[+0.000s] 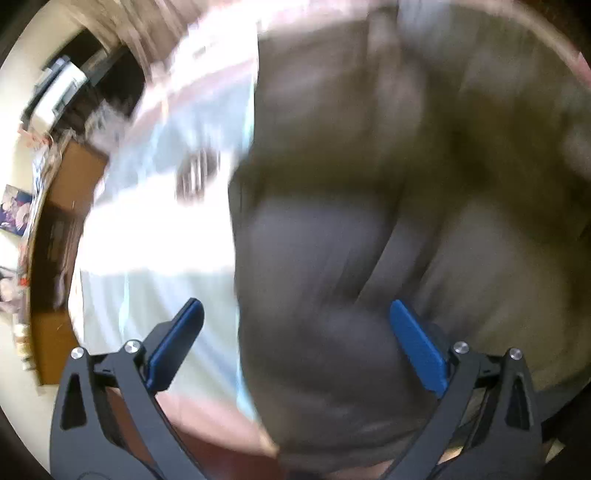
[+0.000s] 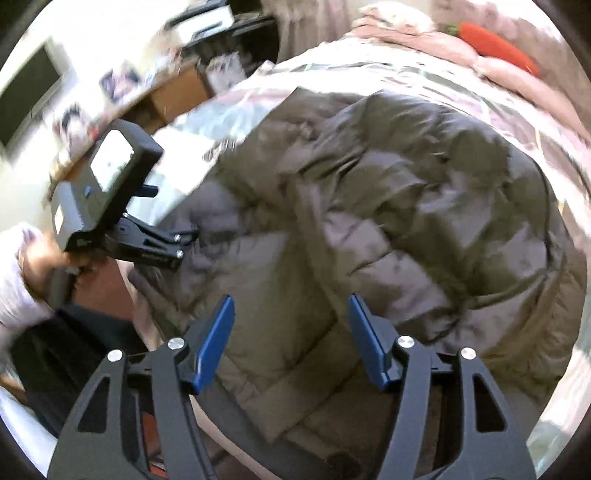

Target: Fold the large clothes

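Observation:
A large olive-brown puffer jacket (image 2: pixel 388 206) lies spread and rumpled on a bed with pale striped bedding (image 2: pixel 461 88). My right gripper (image 2: pixel 291 306) is open and empty, hovering over the jacket's near part. My left gripper (image 1: pixel 295 310) is open and empty, its blue pads (image 1: pixel 417 347) straddling the jacket's left edge (image 1: pixel 332 229); that view is blurred. In the right wrist view the left gripper (image 2: pixel 184 243) sits at the jacket's left edge, held by a hand; its fingertips are too small to judge there.
An orange carrot-shaped cushion (image 2: pixel 498 44) and pink bedding lie at the bed's far end. A brown desk (image 2: pixel 173 92) with clutter, a monitor (image 2: pixel 29 88) and a printer (image 2: pixel 203 22) stand left of the bed. The bed's near edge is below the grippers.

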{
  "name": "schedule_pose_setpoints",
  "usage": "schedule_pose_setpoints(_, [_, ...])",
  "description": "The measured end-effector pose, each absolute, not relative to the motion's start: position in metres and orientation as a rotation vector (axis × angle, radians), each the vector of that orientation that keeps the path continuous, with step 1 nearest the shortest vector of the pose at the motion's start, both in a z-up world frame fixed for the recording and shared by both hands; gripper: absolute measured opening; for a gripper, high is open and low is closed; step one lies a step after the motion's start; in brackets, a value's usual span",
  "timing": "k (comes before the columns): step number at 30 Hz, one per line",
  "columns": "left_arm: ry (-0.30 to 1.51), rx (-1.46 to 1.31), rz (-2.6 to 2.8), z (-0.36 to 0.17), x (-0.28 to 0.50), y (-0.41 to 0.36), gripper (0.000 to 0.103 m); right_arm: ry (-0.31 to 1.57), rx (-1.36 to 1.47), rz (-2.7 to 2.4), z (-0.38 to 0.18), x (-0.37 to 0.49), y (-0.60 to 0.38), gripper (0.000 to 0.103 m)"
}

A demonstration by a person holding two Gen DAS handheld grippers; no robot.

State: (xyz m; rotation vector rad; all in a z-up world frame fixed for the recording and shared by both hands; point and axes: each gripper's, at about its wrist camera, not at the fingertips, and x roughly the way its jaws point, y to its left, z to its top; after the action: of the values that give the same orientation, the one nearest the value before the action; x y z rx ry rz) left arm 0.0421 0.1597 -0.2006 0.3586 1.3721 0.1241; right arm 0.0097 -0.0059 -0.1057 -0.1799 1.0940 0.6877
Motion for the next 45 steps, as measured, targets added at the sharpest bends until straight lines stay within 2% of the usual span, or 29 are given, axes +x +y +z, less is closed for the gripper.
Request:
schedule_pose_setpoints(3, [1.516, 0.364, 0.081, -0.233, 0.026, 0.170, 0.101, 1.099, -0.204, 0.704, -0.108, 0.008, 0.004, 0.064])
schedule_pose_setpoints(5, [1.496, 0.361, 0.075, -0.227, 0.023, 0.173, 0.100, 1.120, -0.169, 0.695, -0.112, 0.009, -0.004, 0.064])
schedule_pose_setpoints(9, [1.321, 0.336, 0.023, -0.185, 0.021, 0.166, 0.097, 1.056, -0.006, 0.643, -0.098, 0.016, -0.062, 0.064])
schedule_pose_setpoints(12, [1.176, 0.238, -0.048, -0.145, 0.023, 0.157, 0.101, 1.017, 0.200, 0.491, -0.089, 0.021, -0.131, 0.064])
schedule_pose_setpoints(15, [1.207, 0.227, -0.109, -0.149, 0.029, 0.139, 0.101, 1.158, 0.264, 0.297, -0.125, 0.009, -0.178, 0.064])
schedule_pose_setpoints(17, [1.245, 0.274, -0.122, -0.163, 0.030, 0.128, 0.101, 1.277, 0.202, 0.188, -0.157, 0.003, -0.187, 0.064])
schedule_pose_setpoints(20, [1.396, 0.374, -0.083, -0.202, 0.030, 0.122, 0.101, 1.534, 0.084, 0.090, -0.222, -0.005, -0.186, 0.065])
schedule_pose_setpoints(22, [1.484, 0.449, -0.065, -0.225, 0.025, 0.120, 0.101, 1.520, -0.031, 0.117, -0.225, -0.011, -0.174, 0.068])
schedule_pose_setpoints(24, [1.457, 0.451, -0.073, -0.217, 0.024, 0.122, 0.101, 1.497, -0.020, 0.166, -0.209, -0.012, -0.173, 0.069])
schedule_pose_setpoints(26, [1.426, 0.404, -0.061, -0.201, 0.026, 0.134, 0.101, 1.422, 0.093, 0.206, -0.182, -0.011, -0.187, 0.073])
schedule_pose_setpoints(27, [1.407, 0.340, -0.037, -0.190, 0.031, 0.150, 0.101, 1.368, 0.132, 0.200, -0.166, -0.012, -0.199, 0.082])
schedule_pose_setpoints(29, [1.412, 0.210, 0.001, -0.182, 0.037, 0.176, 0.101, 1.317, 0.157, 0.131, -0.152, -0.014, -0.221, 0.092])
schedule_pose_setpoints(34, [1.558, -0.078, 0.048, -0.206, 0.032, 0.234, 0.101, 1.423, 0.343, -0.124, -0.181, -0.041, -0.295, 0.092])
schedule_pose_setpoints(38, [1.605, -0.196, -0.008, -0.216, 0.026, 0.245, 0.101, 1.534, 0.579, -0.129, -0.218, -0.072, -0.323, 0.092])
schedule_pose_setpoints(41, [1.646, -0.249, -0.044, -0.226, 0.021, 0.240, 0.100, 1.596, 0.608, -0.121, -0.235, -0.081, -0.327, 0.092])
schedule_pose_setpoints(42, [1.652, -0.260, -0.059, -0.231, 0.010, 0.244, 0.098, 1.608, 0.620, -0.094, -0.238, -0.082, -0.325, 0.092])
schedule_pose_setpoints(44, [1.660, -0.278, -0.081, -0.235, 0.009, 0.244, 0.076, 1.611, 0.606, -0.055, -0.238, -0.084, -0.318, 0.092])
schedule_pose_setpoints(45, [1.666, -0.286, -0.082, -0.235, 0.008, 0.243, 0.071, 1.608, 0.590, -0.033, -0.237, -0.085, -0.314, 0.091])
